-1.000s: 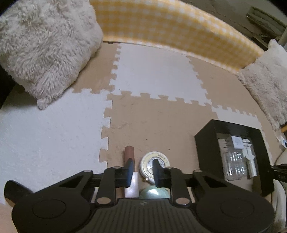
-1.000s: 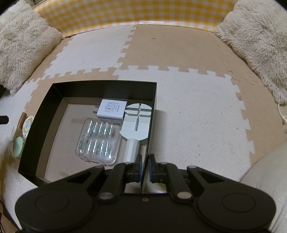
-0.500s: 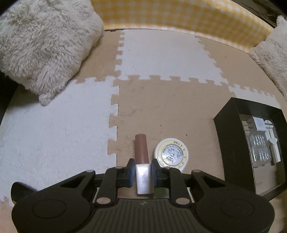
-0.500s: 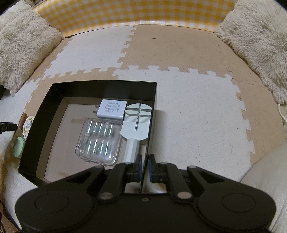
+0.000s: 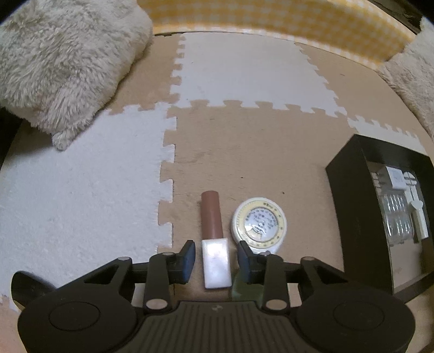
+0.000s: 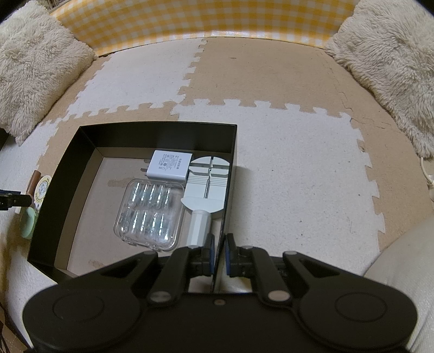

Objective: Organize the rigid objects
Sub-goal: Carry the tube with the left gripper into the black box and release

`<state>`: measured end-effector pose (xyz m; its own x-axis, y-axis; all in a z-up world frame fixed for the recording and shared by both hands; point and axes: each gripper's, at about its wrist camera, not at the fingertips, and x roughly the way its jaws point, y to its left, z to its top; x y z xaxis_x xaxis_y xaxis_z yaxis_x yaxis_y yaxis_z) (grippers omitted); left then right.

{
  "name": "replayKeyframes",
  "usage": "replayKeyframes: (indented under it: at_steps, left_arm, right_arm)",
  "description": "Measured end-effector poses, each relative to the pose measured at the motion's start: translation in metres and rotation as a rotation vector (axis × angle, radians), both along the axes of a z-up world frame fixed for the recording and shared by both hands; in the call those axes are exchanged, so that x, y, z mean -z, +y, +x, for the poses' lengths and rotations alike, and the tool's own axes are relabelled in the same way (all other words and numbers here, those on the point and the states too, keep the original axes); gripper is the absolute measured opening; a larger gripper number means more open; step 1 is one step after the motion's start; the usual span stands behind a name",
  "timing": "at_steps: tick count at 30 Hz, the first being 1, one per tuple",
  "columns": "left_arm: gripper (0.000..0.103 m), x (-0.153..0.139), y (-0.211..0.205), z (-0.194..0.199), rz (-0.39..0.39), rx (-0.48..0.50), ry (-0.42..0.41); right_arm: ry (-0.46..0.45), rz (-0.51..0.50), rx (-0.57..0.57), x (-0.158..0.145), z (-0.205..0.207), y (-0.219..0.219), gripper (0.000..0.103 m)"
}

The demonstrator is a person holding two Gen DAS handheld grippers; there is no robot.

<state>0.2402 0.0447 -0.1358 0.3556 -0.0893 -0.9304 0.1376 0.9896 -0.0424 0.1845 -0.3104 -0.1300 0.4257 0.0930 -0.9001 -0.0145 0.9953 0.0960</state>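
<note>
A brown tube with a white cap (image 5: 214, 239) lies on the tan mat, its cap between the fingers of my open left gripper (image 5: 216, 258), which do not touch it. A round white and yellow tin (image 5: 259, 221) lies just right of it, and a pale green item (image 5: 244, 287) sits under the right finger. My right gripper (image 6: 219, 256) is shut on the right wall of the black box (image 6: 229, 173). The box holds a white charger (image 6: 168, 165), a clear plastic case (image 6: 150, 214) and a white tool (image 6: 206, 190).
Fluffy cream cushions (image 5: 62, 62) (image 6: 390, 62) sit at the left and right. A yellow checked wall (image 6: 190, 21) runs along the back. The floor is white and tan puzzle mats (image 5: 244, 70). The black box shows at the right in the left wrist view (image 5: 350, 217).
My left gripper shifted so the tube's white cap came between its fingers, and the fingers now stand wider apart. The right gripper and box have not moved.
</note>
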Motion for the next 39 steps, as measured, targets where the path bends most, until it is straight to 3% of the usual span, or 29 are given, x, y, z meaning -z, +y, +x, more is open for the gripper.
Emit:
replayKeyframes:
  at_steps: [2, 5, 8, 15, 19, 27, 33, 39]
  left_arm:
    - [0.023, 0.002, 0.002, 0.001, -0.012, -0.01, 0.005]
    - [0.022, 0.0, 0.007, 0.0, -0.038, -0.036, -0.008]
    - [0.022, -0.016, 0.013, -0.001, -0.075, -0.083, -0.071]
    - [0.022, -0.053, 0.016, -0.009, -0.234, -0.131, -0.178]
    - [0.022, -0.064, -0.001, -0.022, -0.318, -0.082, -0.197]
    - [0.022, -0.064, -0.064, -0.043, -0.467, 0.089, -0.148]
    - [0.022, -0.048, -0.103, -0.052, -0.436, 0.175, -0.087]
    - [0.022, -0.035, -0.115, -0.058, -0.365, 0.202, -0.063]
  right_arm:
    - [0.0, 0.0, 0.0, 0.0, 0.0, 0.0, 0.008]
    - [0.0, 0.002, 0.001, 0.0, 0.0, 0.0, 0.008]
    - [0.001, 0.007, 0.002, 0.001, 0.0, 0.0, 0.008]
    - [0.001, 0.005, 0.001, 0.001, 0.0, 0.0, 0.008]
    - [0.002, 0.003, -0.002, 0.001, 0.0, 0.0, 0.008]
    - [0.004, -0.002, -0.004, 0.001, 0.0, 0.0, 0.008]
    - [0.004, -0.004, -0.006, 0.001, 0.001, 0.0, 0.008]
    - [0.004, -0.004, -0.006, 0.001, 0.001, 0.0, 0.008]
